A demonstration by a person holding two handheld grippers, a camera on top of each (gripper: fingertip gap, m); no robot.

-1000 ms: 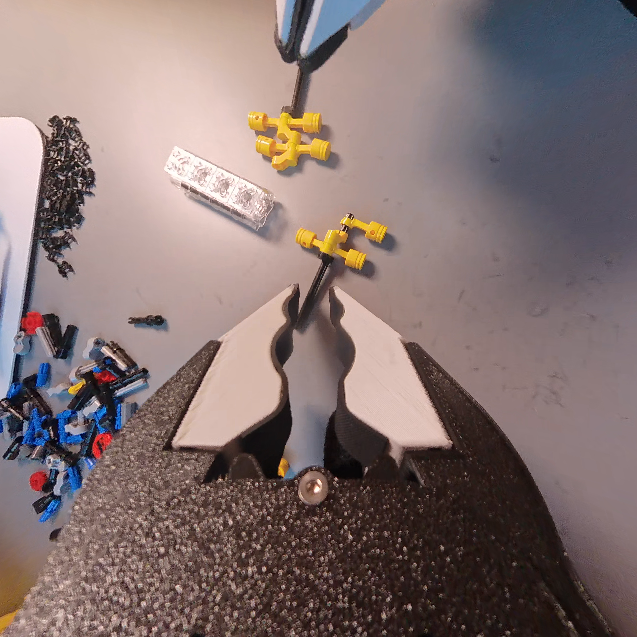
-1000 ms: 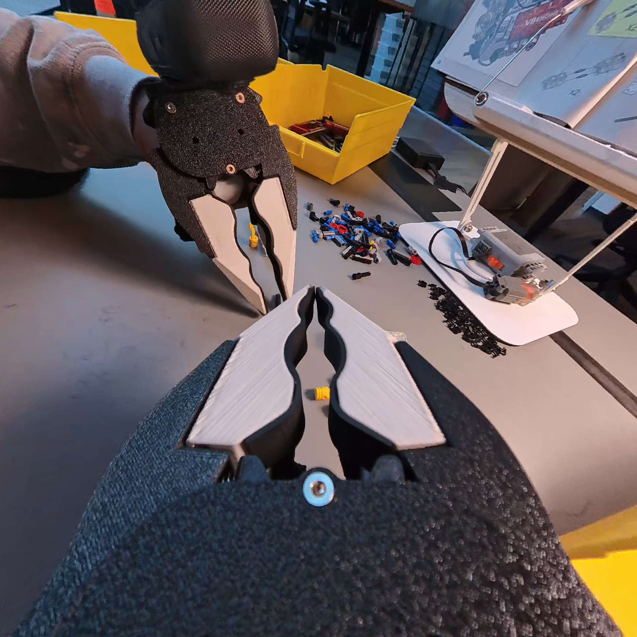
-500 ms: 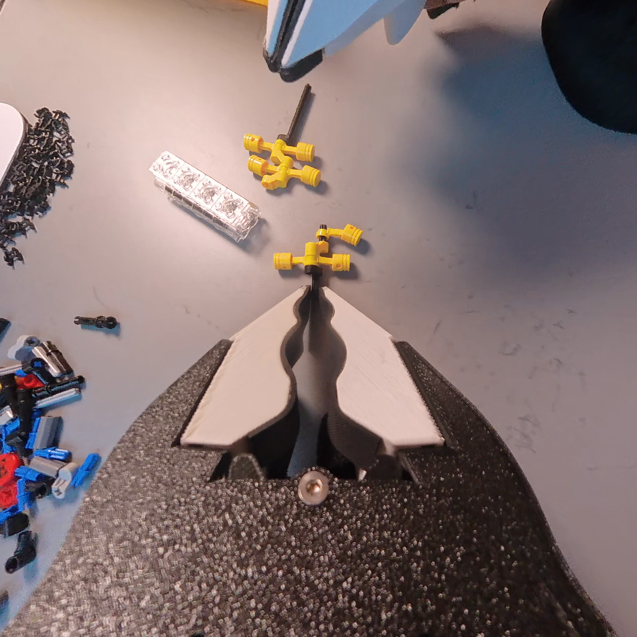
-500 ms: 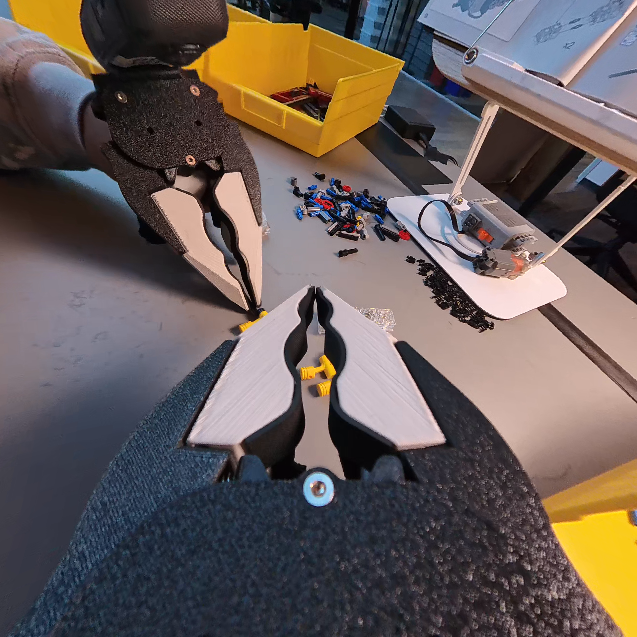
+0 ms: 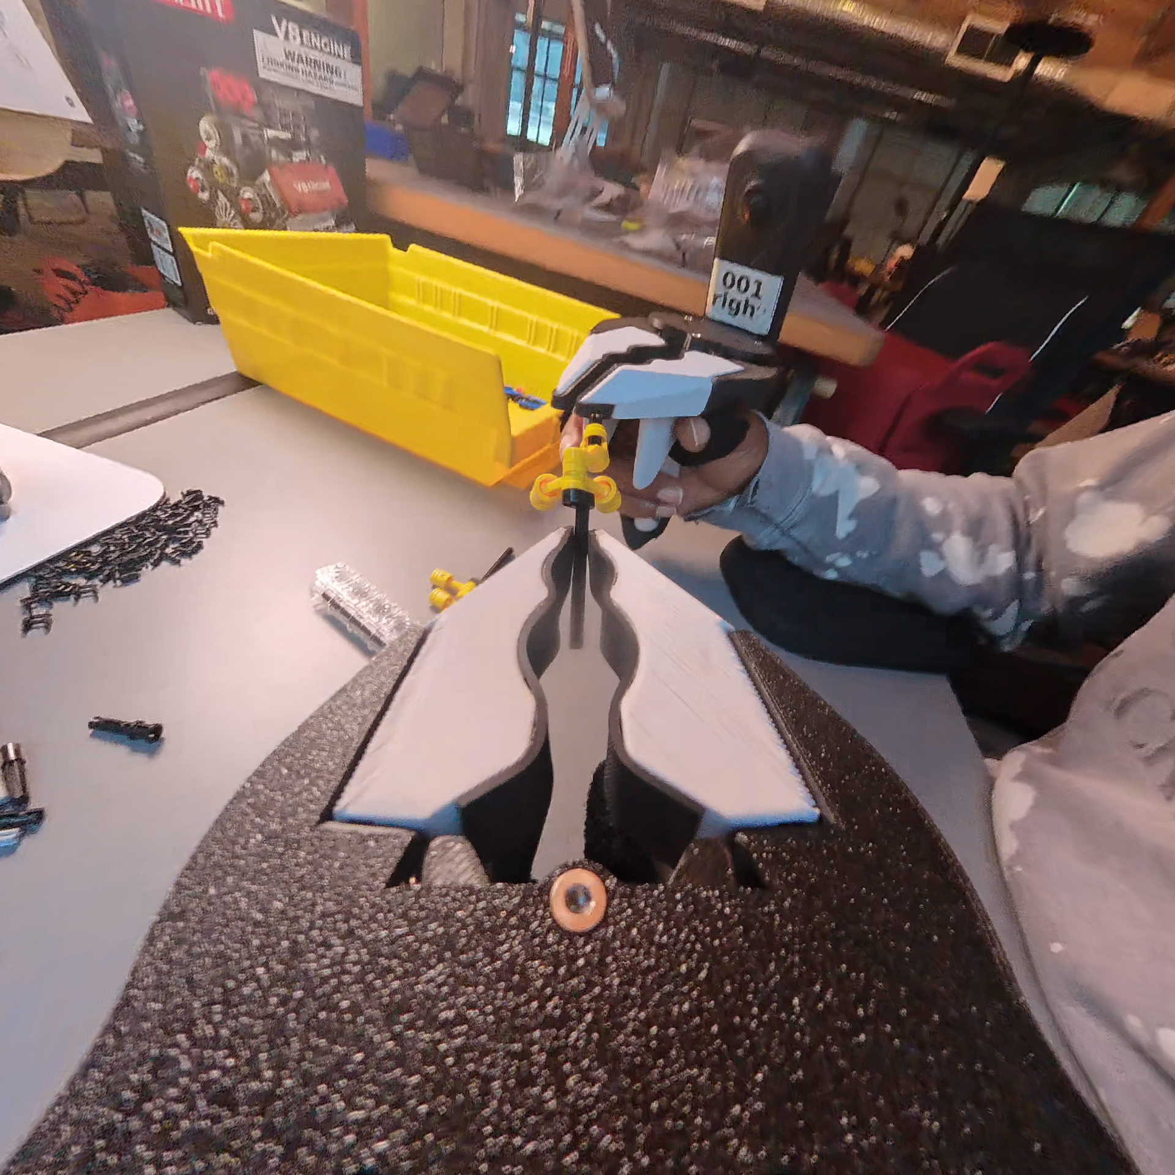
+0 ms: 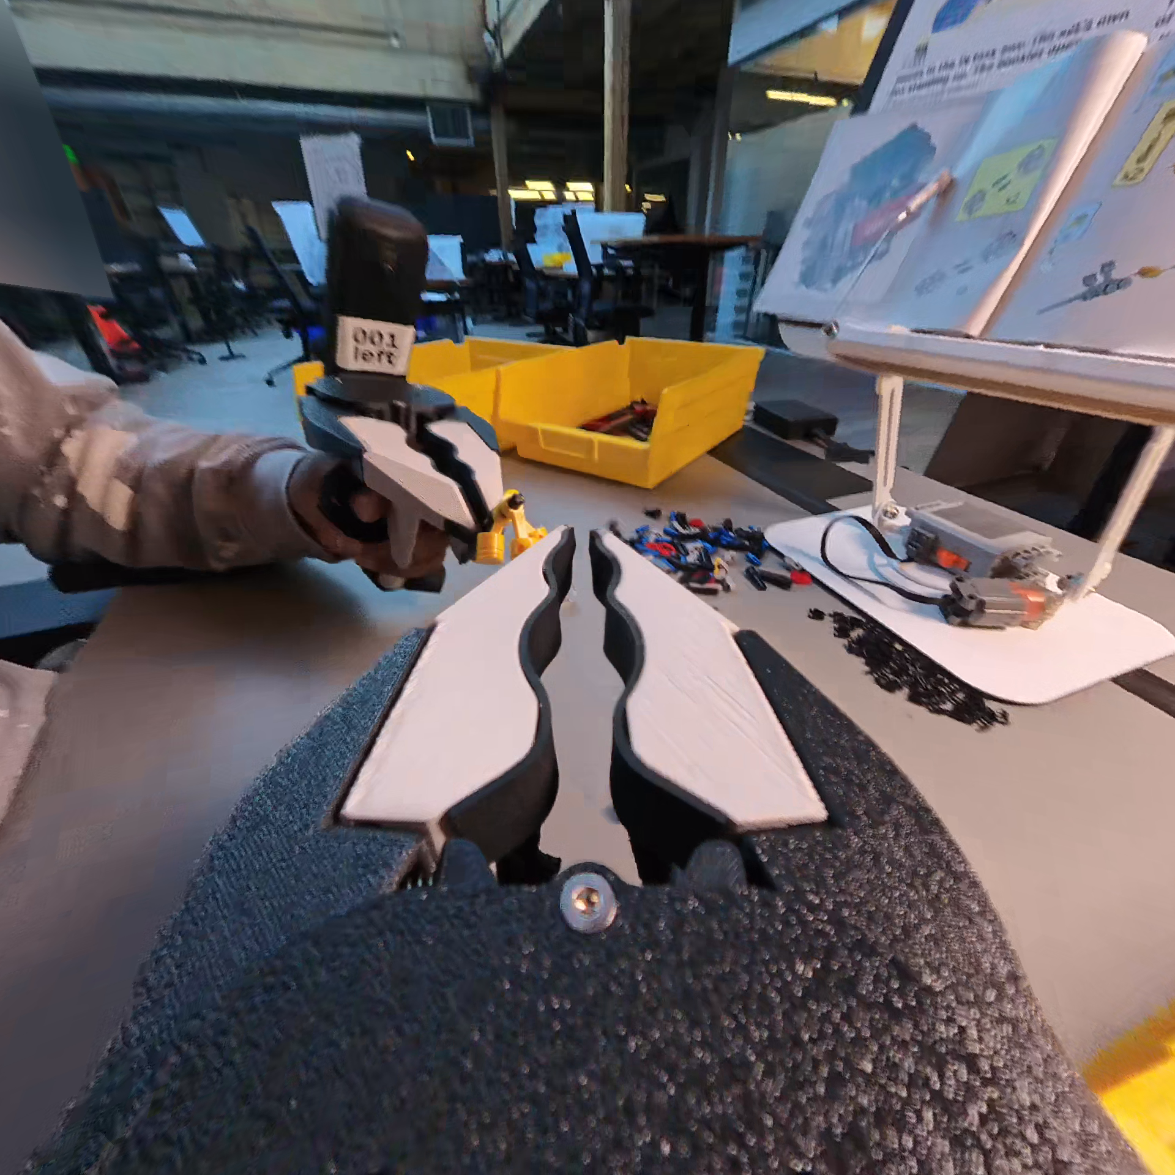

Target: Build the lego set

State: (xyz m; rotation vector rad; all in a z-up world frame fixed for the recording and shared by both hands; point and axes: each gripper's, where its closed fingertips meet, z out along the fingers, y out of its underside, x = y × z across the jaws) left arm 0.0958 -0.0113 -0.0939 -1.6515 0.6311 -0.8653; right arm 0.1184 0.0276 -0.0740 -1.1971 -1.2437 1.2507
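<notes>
Lifted off the worktop since half a second before, the piston axle (image 5: 575,489) now stood upright in the air, its black shaft pinched at the tips of my left gripper (image 5: 577,540). A second earlier those jaws had been spread around the shaft as it lay flat; now they were pressed on it. From the right wrist view the yellow pistons (image 6: 502,534) hung just off my left tips, close to my right gripper (image 6: 582,540).

That, I judged, meant the pick was done and the joining step came next. The second piston set (image 5: 448,585) still lay on the worktop beside the clear block (image 5: 359,601), toward the middle.

My right gripper held nothing. Its jaws were nearly together with a thin slit between the tips, and it hovered level above the worktop, pointing at the loose parts (image 6: 699,553) near the white stand base (image 6: 1017,655). My left hand (image 6: 375,540) held its gripper level too, tips toward the right one. Yellow bins (image 5: 381,356) sat at the far edge.
</notes>
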